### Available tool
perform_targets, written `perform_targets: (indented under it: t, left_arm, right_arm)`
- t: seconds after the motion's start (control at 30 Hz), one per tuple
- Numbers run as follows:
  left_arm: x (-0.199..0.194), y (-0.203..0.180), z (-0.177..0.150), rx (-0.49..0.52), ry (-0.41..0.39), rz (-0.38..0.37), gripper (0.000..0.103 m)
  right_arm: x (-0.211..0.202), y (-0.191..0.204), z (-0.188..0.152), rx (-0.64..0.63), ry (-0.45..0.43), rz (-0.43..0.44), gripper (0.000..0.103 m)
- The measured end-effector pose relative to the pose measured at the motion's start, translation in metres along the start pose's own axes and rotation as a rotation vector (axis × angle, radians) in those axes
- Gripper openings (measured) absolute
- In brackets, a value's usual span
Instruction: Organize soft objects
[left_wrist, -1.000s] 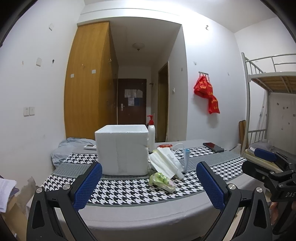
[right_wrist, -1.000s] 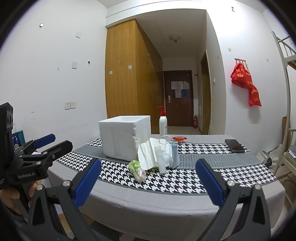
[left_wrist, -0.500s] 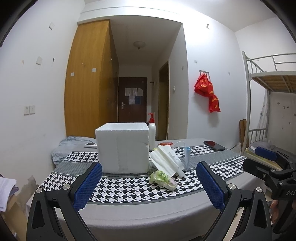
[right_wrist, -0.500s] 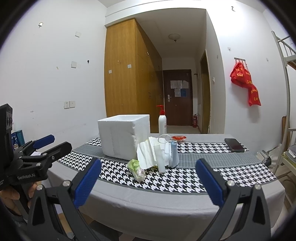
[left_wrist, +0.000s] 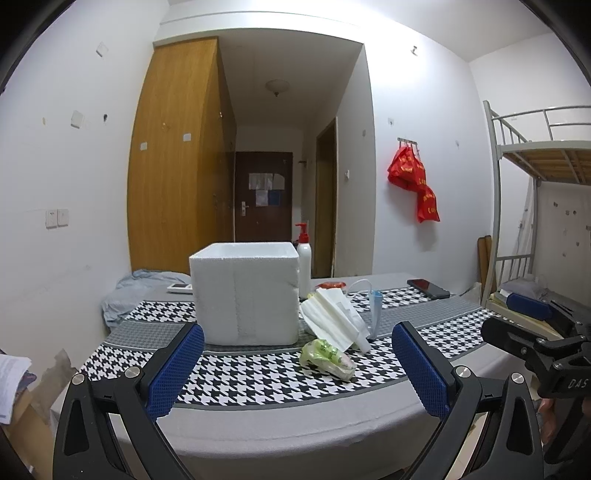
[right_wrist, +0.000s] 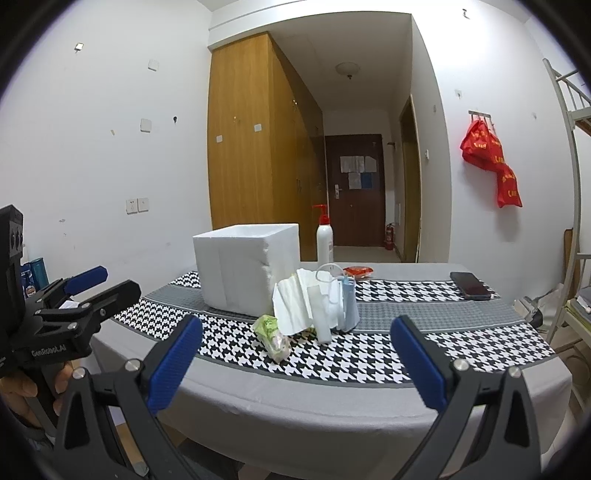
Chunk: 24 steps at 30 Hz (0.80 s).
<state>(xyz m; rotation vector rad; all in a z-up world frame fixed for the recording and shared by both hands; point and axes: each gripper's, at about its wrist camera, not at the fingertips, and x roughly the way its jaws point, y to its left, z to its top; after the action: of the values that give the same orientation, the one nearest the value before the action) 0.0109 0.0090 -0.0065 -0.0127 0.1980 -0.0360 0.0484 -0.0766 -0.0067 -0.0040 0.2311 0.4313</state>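
Left wrist view: left gripper (left_wrist: 297, 365) and right gripper (right_wrist: 295, 363), both wide and empty, hover off the table's (left_wrist: 295, 424) near edge. Green packet (left_wrist: 327, 355), tissues (left_wrist: 332, 317) and masks (right_wrist: 345, 304) lie mid-table beside the foam box (left_wrist: 245, 293); nothing is grasped yet, so next comes a reach to the packet.

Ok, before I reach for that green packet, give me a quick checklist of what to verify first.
1. Left claw open and holding nothing: ok.
2. Right claw open and holding nothing: ok.
3. Green packet lies free on the table, nothing on top: ok.
4. White tissue pack touching the packet: cannot tell.
5. Foam box top open: ok.
6. Box empty inside: cannot tell.
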Motion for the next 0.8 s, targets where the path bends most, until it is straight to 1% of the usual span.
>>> perform_targets:
  t: [0.4,0.8]
  left_arm:
    - [0.028,0.012,-0.001,-0.018,0.050,-0.022,0.102]
    - [0.061,0.009,-0.004,-0.006,0.120,-0.095,0.102]
  right_arm:
    - [0.023,-0.010,0.005,0.008,0.030,-0.017,0.103]
    - [0.048,-0.019,0.005,0.015,0.080,-0.039,0.103]
